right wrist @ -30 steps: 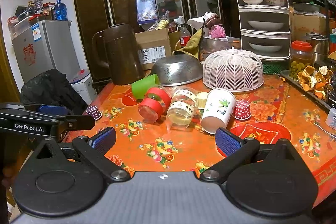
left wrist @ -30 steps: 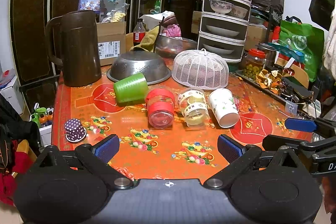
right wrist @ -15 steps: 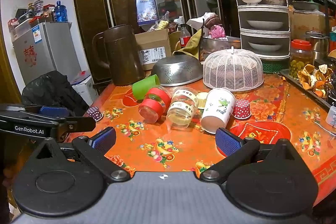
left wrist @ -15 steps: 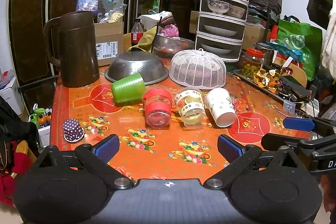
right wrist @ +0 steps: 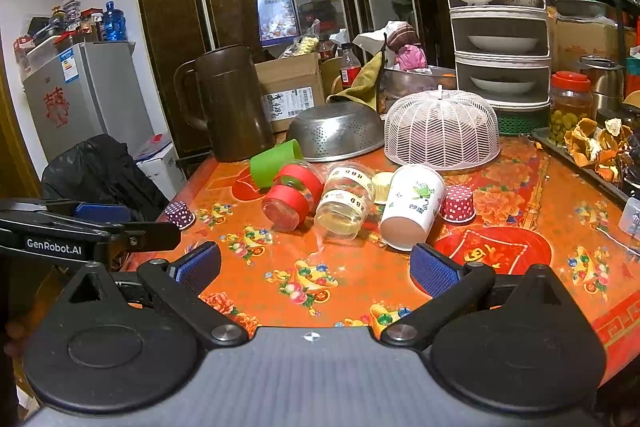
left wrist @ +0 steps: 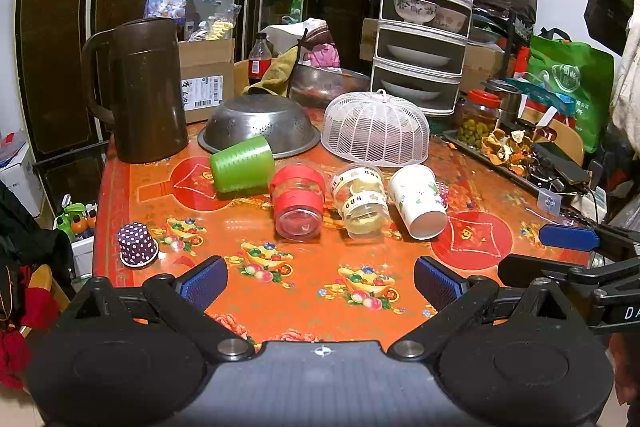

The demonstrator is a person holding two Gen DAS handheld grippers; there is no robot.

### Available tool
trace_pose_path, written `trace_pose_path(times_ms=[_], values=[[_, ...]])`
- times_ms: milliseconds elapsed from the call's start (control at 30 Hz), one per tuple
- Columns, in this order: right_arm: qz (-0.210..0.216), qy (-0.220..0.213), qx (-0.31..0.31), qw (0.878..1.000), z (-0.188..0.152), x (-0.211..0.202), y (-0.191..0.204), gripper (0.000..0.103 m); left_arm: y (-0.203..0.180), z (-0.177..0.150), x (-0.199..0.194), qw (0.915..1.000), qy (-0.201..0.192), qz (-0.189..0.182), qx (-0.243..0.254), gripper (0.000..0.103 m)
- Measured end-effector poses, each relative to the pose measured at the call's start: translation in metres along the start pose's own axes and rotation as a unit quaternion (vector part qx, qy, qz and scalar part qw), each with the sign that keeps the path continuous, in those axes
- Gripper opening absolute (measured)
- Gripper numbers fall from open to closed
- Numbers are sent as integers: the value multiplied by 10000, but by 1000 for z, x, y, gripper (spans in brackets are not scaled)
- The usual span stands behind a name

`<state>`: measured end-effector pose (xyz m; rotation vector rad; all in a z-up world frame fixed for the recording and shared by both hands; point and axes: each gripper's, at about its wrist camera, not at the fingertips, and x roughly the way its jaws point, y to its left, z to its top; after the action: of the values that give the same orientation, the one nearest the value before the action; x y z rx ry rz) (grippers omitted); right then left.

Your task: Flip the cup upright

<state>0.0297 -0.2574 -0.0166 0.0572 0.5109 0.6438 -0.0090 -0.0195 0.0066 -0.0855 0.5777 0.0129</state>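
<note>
Grippers come first in our view: we hold the left gripper (left wrist: 320, 281) and the right gripper (right wrist: 316, 269) low over the near edge of the table (left wrist: 308, 299), both with the jaws spread wide and nothing between the blue pads (left wrist: 202, 281). In the left wrist view we see the right gripper from the side at the right border, and in the right wrist view the left gripper appears at the left border.

Beyond the grippers we see a small purple dotted cup (left wrist: 137, 245), mouth down, alone near the left edge of the table. Further in, four cups lie on their sides in a row. From left to right they are the green cup (left wrist: 242, 165), the red-banded clear cup (left wrist: 298, 203), the clear cup with lettered bands (left wrist: 362, 205) and the white paper cup (left wrist: 418, 201). The mouth of the white paper cup (right wrist: 412, 213) points toward us. A red dotted cup (right wrist: 458, 203) stands mouth down just beside it on the right.

Behind the row we see a steel colander (left wrist: 260, 125) turned upside down, with the green cup touching its rim, and a white mesh food cover (left wrist: 376, 129) next to it. A brown jug (left wrist: 142, 89) stands upright at the far left. A tiered dish rack (left wrist: 428, 11) rises at the far side.
</note>
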Motion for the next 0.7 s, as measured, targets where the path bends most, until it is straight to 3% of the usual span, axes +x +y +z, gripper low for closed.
trace_pose_path(times_ms=[700], values=[[-13, -18, 16, 10000, -1, -3, -2, 102, -4, -1, -1, 10000, 27, -17, 7, 101]])
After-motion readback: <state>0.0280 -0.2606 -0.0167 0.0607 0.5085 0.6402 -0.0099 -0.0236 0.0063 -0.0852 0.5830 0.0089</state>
